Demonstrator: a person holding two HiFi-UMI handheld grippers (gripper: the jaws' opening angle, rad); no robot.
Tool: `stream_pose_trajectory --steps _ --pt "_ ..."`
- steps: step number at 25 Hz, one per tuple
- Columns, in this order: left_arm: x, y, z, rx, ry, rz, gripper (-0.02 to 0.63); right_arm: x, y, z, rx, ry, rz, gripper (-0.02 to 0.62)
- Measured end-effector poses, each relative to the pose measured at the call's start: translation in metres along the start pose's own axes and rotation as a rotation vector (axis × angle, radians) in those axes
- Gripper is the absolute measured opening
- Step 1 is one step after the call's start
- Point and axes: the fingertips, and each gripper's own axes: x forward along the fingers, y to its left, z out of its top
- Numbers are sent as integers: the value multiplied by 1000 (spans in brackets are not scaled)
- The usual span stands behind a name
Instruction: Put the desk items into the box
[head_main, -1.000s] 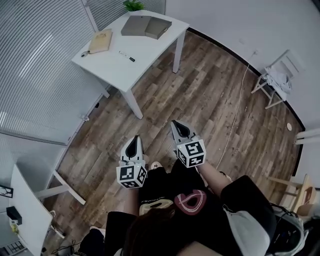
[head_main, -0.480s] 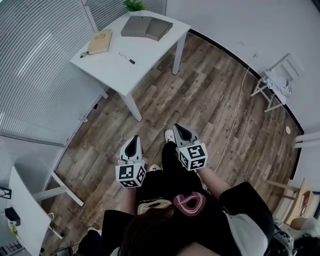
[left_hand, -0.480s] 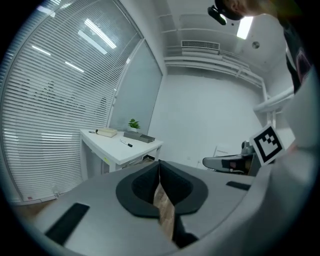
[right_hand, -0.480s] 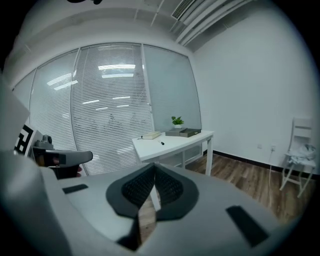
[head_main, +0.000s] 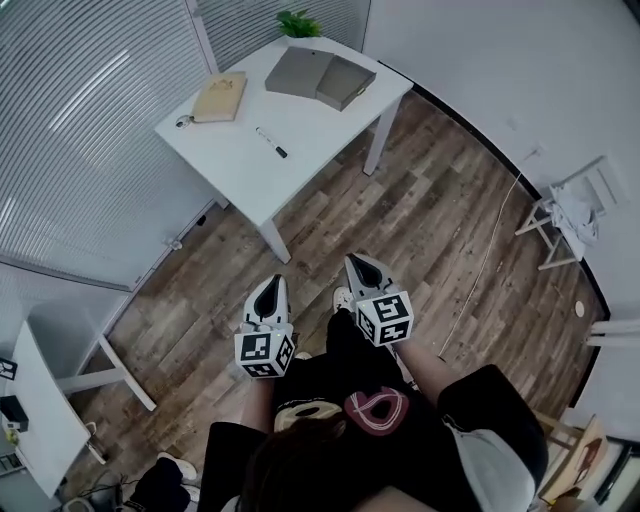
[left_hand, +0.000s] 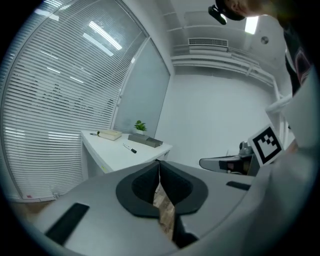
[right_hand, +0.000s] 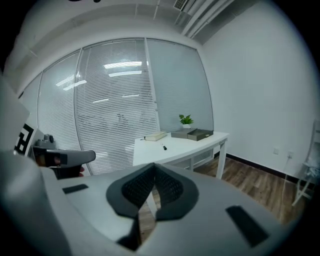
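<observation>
While the white desk (head_main: 250, 165) lies well apart from both claws, step: approach, judged not yet finished
Left gripper (head_main: 268, 288): lower centre of the head view; jaws pressed together, nothing held
Right gripper (head_main: 360, 266): just beside it; jaws likewise together, empty
Task's things: tan notebook (head_main: 220, 96), marker pen (head_main: 271, 142) and grey box (head_main: 320, 75) are seen on the desk, upper centre
Advice: jaws should be opened before the desk is reached; the pen is best pinched across its barrel
Writing: only square coded markers on the cubes (head_main: 264, 352); no brand can be read
</observation>
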Motion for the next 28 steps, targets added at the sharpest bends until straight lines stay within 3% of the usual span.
stream_pose_trajectory --steps 16,21,28 --pt "118 -16 36 -10 -41 145 20 66 -96 45 -26 2 104 11" --pt "138 -34 46 -35 -100 129 20 74 -128 51 -18 3 112 11" --pt "151 -16 49 -60 -97 197 20 94 -143 56 44 22 118 11"
